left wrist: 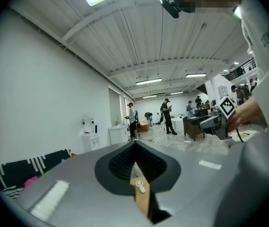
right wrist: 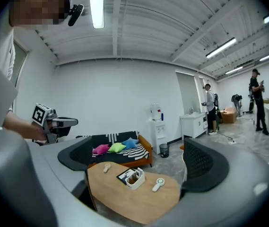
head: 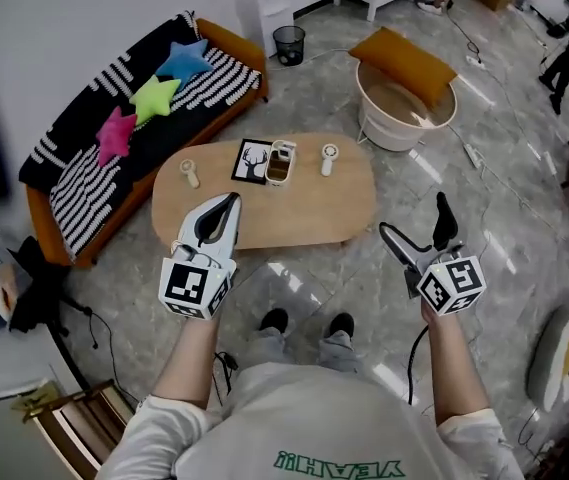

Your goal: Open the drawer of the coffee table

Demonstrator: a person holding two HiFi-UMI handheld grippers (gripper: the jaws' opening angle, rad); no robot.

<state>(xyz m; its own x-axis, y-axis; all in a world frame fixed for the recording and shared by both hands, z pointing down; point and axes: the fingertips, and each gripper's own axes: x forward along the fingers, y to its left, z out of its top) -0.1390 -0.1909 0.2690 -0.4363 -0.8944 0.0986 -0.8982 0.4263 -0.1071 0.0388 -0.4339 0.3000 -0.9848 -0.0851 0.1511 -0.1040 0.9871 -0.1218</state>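
The oval wooden coffee table point(head: 304, 213) stands on the tiled floor ahead of me. No drawer front shows in any view. My left gripper point(head: 230, 204) hovers over the table's near left edge with its jaws pressed together and nothing between them. In the left gripper view the left gripper point(left wrist: 135, 163) shows only a thin sliver between the closed jaws. My right gripper point(head: 413, 216) is held to the right of the table, above the floor, jaws spread wide and empty. The right gripper view looks between the right gripper point(right wrist: 139, 174) jaws onto the coffee table point(right wrist: 125, 200).
On the table lie a deer picture point(head: 252, 160), a white caddy point(head: 280, 162) and two small hand fans point(head: 190, 172) point(head: 329, 158). A striped sofa point(head: 84, 183) with star cushions stands behind, a white tub point(head: 404, 108) at the back right, a bin point(head: 288, 43) beyond. My shoes point(head: 304, 323) are near the table.
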